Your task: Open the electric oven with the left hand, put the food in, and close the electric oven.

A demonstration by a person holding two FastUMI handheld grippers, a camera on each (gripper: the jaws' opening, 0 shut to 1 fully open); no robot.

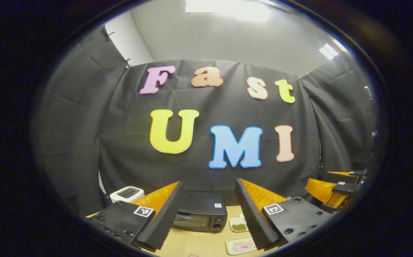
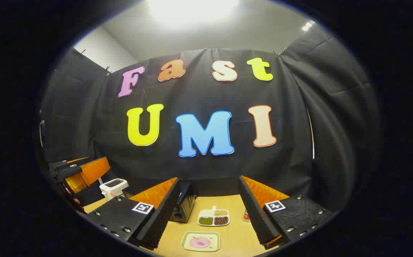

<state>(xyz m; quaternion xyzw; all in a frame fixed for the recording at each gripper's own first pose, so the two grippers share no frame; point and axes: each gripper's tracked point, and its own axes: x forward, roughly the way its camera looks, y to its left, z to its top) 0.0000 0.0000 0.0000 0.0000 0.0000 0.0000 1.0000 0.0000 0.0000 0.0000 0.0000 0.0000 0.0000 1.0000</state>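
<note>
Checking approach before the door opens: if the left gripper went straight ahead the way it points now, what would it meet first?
Probably the electric oven, between the open left gripper fingers, door shut. Depth unclear.

Oven [image 1: 202, 211] blk w/ dark glass door; toaster [image 1: 127, 193] white. Tabletop [image 2: 228, 235] light wood. Gripper fingers [image 1: 163, 217] blk ribbed, orange backs; plate [image 2: 200, 241] cream w/ pink food [image 2: 200, 242].

Staged recording booth — black cloth walls [image 2: 335, 117], wooden table [image 2: 235, 237], toaster [image 2: 113, 186], oven [image 1: 203, 212]
</note>
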